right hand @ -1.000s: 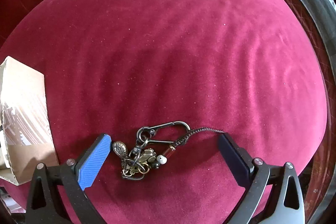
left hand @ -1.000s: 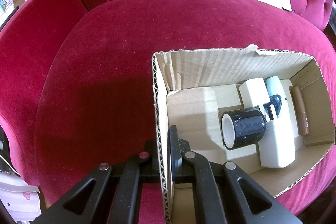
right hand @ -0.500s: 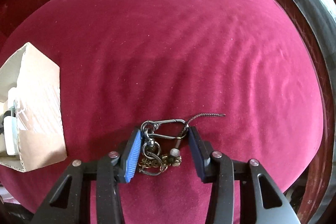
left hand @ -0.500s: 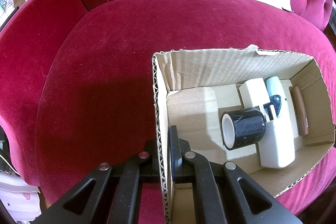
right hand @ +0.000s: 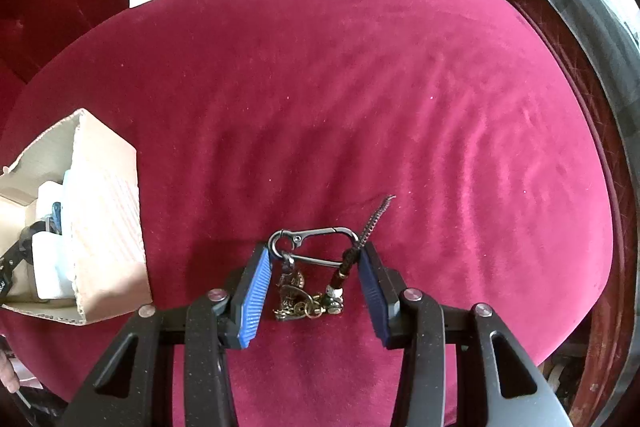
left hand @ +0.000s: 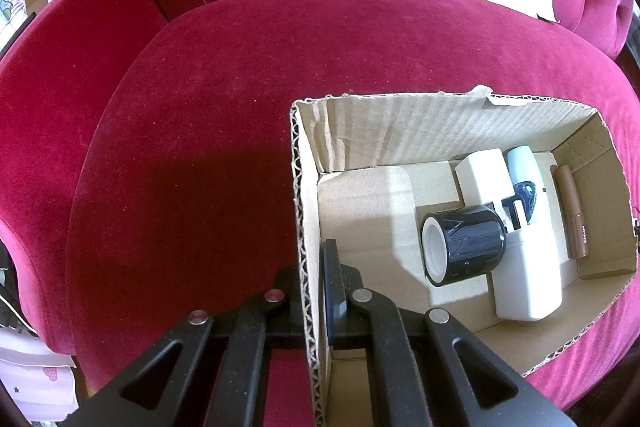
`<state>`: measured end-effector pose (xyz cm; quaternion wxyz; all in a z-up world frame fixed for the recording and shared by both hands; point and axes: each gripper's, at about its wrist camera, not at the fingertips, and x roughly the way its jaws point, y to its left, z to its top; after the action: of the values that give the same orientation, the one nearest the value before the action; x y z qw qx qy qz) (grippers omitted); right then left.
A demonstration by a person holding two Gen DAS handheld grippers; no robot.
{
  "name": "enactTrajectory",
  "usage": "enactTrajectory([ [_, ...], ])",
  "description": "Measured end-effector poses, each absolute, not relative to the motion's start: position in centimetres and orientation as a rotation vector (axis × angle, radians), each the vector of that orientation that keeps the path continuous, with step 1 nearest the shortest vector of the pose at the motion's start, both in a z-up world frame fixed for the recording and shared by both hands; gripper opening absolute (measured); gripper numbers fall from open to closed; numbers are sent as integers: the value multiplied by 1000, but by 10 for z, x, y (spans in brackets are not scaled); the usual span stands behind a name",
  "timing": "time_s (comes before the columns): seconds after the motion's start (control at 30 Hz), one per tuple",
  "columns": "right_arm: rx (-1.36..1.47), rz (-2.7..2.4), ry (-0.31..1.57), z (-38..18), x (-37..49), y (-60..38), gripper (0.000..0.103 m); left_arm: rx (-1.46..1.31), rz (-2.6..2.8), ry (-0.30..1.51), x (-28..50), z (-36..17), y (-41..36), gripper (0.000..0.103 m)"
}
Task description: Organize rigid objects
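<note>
Bright, sharp fisheye views; hard shadows, perhaps sunlight overhead.

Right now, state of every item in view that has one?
left tool: shut on the cardboard box wall
right tool: closed on the keychain, carabiner between the pads
cardboard box: open-topped, part filled
black cup: on its side in the box
brown tube: lying flat in the box

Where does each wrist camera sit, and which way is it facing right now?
Left wrist: on the left gripper, looking steeply down; black fingers clamp the cardboard box wall.
Right wrist: on the right gripper, looking down; blue-padded fingers pinch the keychain above the red cushion.
Shared: box, cushion.
</note>
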<state>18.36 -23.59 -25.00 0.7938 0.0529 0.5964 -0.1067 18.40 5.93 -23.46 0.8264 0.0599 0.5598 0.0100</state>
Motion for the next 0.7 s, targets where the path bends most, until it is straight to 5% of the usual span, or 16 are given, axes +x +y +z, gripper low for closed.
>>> enactTrajectory([
  [0.7,61,-202,1161,-181,180,-227,47,131,21,1189,184,-234,57,4],
])
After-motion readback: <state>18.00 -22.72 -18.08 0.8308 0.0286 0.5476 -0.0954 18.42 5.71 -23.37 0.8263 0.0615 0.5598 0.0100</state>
